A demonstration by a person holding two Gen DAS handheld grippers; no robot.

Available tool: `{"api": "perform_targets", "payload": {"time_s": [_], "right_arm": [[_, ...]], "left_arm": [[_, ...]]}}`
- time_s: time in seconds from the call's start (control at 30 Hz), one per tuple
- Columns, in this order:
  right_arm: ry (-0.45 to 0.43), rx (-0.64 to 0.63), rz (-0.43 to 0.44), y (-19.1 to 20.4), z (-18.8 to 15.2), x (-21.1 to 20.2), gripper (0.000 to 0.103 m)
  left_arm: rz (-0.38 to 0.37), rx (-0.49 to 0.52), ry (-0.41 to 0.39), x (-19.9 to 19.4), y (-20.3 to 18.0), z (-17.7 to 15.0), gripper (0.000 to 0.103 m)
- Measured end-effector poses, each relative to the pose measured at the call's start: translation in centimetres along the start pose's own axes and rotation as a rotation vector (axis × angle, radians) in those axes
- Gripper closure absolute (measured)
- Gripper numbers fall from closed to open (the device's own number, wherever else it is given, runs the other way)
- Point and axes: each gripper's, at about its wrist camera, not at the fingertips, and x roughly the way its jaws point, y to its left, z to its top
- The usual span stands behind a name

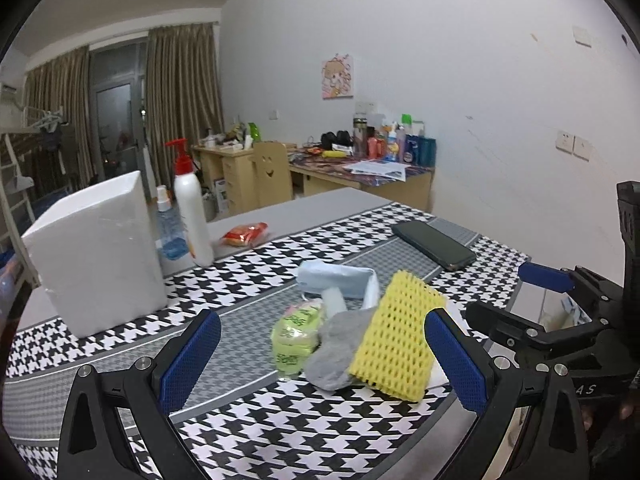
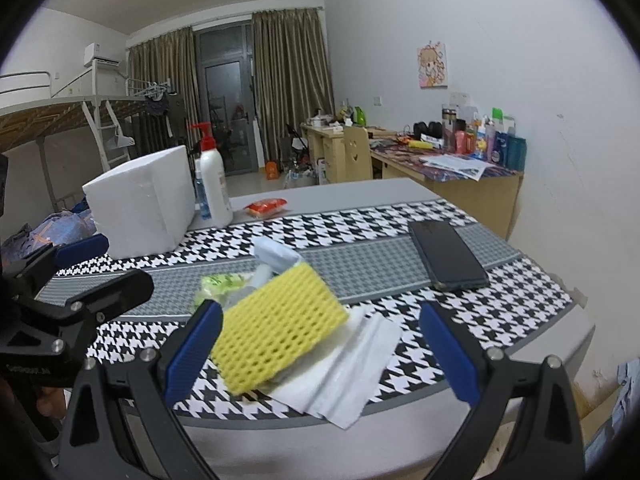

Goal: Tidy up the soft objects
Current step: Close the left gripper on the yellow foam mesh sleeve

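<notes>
Both grippers hang spread wide over the near edge of the table, each holding nothing: the left gripper (image 1: 322, 354) faces the pile head-on, and the right gripper (image 2: 320, 344) looks down on it from the pile's right.

The pile sits in the middle of the houndstooth cloth (image 1: 280, 432). The yellow foam net (image 2: 276, 328) is on top and nearest the right gripper, tilted, leaning on the grey cloth wad (image 1: 336, 352). Its long axis runs from near-left to far-right as the right wrist camera sees it, with its near end just beside that gripper's left finger. I'd say the right hand is better placed to take it, closing across its short side. Under it lies a white tissue (image 2: 352, 372), reaching toward the table edge.

Left of the net are a green-yellow packet (image 1: 294, 338) and, behind, a pale blue folded piece (image 1: 340, 280).

Farther out stand a white foam box (image 1: 96, 252), a pump bottle (image 1: 192, 216) and a dark phone (image 1: 434, 246).
</notes>
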Motion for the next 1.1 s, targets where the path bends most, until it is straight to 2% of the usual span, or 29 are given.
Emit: {"api": "perform_targets", "payload": {"time_s": [0.4, 0.73, 0.87, 0.93, 1.1], "right_arm": [[0.053, 0.026, -0.057, -2.5, -0.9, 0.8, 0.003], [0.101, 0.051, -0.042, -4.0, -1.6, 2.0, 0.003], [0.121, 0.063, -0.042, -4.7, -1.8, 2.6, 0.003], [0.130, 0.070, -0.043, -5.0, -1.9, 2.8, 0.003], [0.143, 0.065, -0.041, -5.4, -2.1, 2.9, 0.003]], "left_arm": [[-0.046, 0.050, 0.083, 3.2, -2.2, -0.8, 0.001], [-0.065, 0.090, 0.158, 5.6, -3.7, -1.1, 0.001], [-0.068, 0.105, 0.186, 6.5, -4.1, -1.3, 0.009], [-0.081, 0.114, 0.209, 6.9, -4.3, -1.5, 0.017], [-0.097, 0.137, 0.234, 7.5, -5.0, -1.7, 0.022]]}}
